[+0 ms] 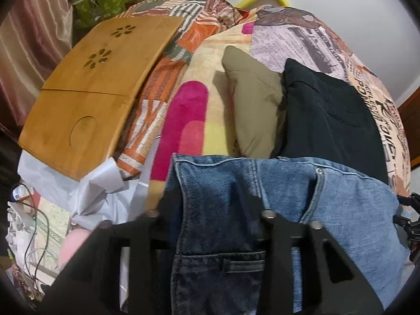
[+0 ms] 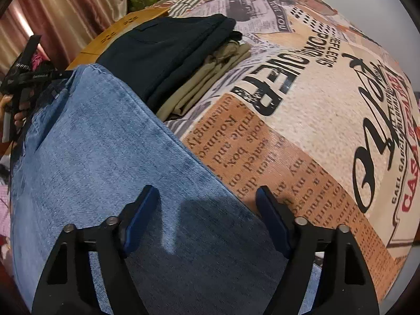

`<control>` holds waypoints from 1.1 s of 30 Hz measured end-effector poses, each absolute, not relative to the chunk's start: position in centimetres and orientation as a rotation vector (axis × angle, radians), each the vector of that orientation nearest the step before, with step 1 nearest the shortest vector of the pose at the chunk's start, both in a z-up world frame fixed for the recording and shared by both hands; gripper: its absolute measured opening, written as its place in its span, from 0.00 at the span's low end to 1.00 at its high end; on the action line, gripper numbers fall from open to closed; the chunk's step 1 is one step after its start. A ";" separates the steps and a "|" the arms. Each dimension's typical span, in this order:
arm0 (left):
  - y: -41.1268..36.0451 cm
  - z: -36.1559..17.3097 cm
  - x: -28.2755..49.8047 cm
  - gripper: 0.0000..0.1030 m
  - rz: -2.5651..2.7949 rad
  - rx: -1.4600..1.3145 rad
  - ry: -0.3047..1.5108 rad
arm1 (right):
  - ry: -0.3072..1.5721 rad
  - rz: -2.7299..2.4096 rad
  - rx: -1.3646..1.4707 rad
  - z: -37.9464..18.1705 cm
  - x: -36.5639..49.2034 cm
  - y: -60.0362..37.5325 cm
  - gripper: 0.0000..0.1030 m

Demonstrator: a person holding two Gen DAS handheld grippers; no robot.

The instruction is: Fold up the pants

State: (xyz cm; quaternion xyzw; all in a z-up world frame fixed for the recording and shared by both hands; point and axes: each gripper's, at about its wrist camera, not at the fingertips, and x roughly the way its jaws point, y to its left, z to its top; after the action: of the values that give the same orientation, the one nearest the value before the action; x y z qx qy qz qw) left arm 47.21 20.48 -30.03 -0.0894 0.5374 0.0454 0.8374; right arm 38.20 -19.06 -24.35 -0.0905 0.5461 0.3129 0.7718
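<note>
Blue jeans [image 1: 341, 204] lie across the near edge of the bed, with the dark waistband and a belt loop close to the left wrist camera. My left gripper [image 1: 215, 210] is shut on a fold of that waistband. The denim fills the gap and hides the fingertips. In the right wrist view the pale denim of the jeans [image 2: 92, 144] runs away towards the upper left. My right gripper [image 2: 207, 191] hangs open just over the denim's edge, blue pads [image 2: 141, 220] wide apart, one over denim and one over the bed cover.
Folded black pants [image 1: 328, 115] and olive pants [image 1: 254, 99] are stacked behind the jeans. A wooden lap table [image 1: 92, 86] lies at the left on the bed. The printed bed cover [image 2: 315, 105] stretches right. Papers and cables [image 1: 39, 223] clutter the lower left.
</note>
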 end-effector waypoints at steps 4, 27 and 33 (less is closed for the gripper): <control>20.1 -29.6 47.2 0.16 0.102 -0.162 1.127 | 1.170 0.671 -0.224 -24.0 37.4 -18.2 0.40; 18.1 -17.7 36.0 0.04 0.039 -0.061 0.851 | 0.944 0.587 -0.150 -15.2 30.8 -19.8 0.07; 18.3 -16.2 31.1 0.04 0.013 -0.066 0.823 | 0.901 0.600 -0.141 -13.2 26.2 -19.8 0.07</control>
State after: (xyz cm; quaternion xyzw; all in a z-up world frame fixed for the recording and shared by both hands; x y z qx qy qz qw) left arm 31.08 18.28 -16.18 -0.0323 0.3998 0.0062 0.9160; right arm 26.16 -19.81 -13.15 -0.0670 0.4286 0.2853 0.8546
